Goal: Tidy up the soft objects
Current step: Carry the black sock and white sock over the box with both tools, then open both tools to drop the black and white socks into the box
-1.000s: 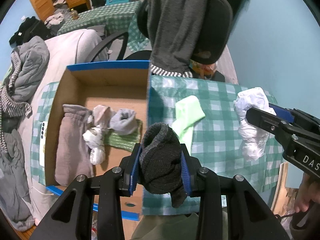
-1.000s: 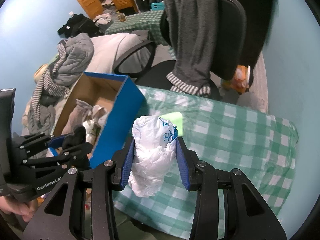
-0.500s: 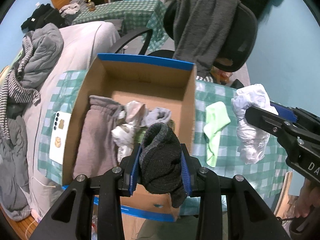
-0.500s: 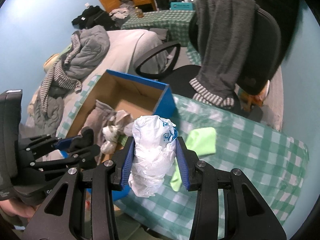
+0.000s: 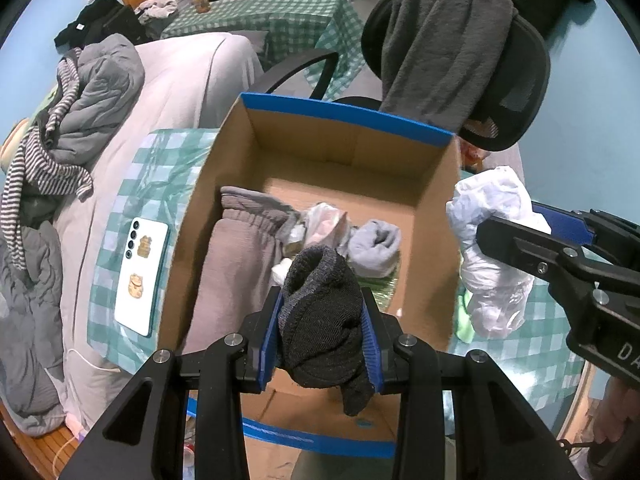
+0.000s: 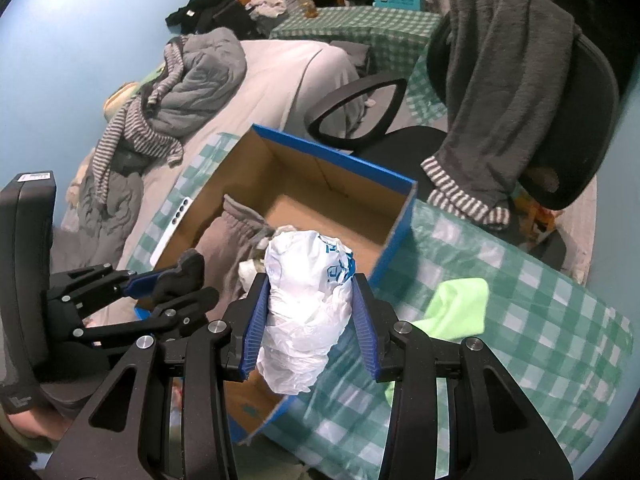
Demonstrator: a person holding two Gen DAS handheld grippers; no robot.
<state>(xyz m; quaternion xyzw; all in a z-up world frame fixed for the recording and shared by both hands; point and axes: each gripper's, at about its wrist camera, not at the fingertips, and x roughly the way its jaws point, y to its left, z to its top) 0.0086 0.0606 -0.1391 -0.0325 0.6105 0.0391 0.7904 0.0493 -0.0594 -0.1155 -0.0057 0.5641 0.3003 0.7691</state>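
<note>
Left gripper pinches a rolled dark sock over the near half of the open cardboard box, presumably for dropping beside the garments packed along its left wall. Right gripper clamps a crumpled white plastic bag just right of the box's right wall; the far floor lies bare, offering clearance.
</note>
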